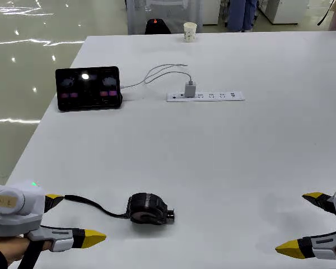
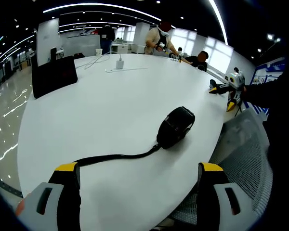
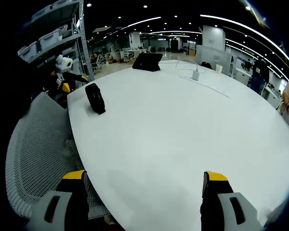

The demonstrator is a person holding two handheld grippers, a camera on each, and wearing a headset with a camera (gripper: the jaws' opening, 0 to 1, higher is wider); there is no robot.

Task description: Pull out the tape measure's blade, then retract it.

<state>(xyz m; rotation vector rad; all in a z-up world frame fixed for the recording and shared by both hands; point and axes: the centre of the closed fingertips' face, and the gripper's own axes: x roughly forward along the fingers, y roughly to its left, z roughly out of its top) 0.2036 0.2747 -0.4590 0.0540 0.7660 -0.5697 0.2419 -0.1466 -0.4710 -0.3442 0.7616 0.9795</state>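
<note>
My left tongs [image 1: 77,217] are spread wide and grasp nothing, just to the left of the tape measure [image 1: 148,209], which rests on the white bench [image 1: 213,162] near its front edge. The blade is wound in, with only the hook showing at the right end of the black case. A black wrist strap [image 1: 89,204] runs from the tape measure's left side across the bench up to the far jaw of my left tongs; I cannot tell whether it touches that jaw. My right tongs [image 1: 298,221] are likewise spread and empty, well apart to the right of the tape measure. Far behind the tape measure stand a dark tablet [image 1: 88,88] and a white power strip [image 1: 213,96] with a charger [image 1: 190,88] plugged in, and farther still a paper cup [image 1: 190,31]
</note>
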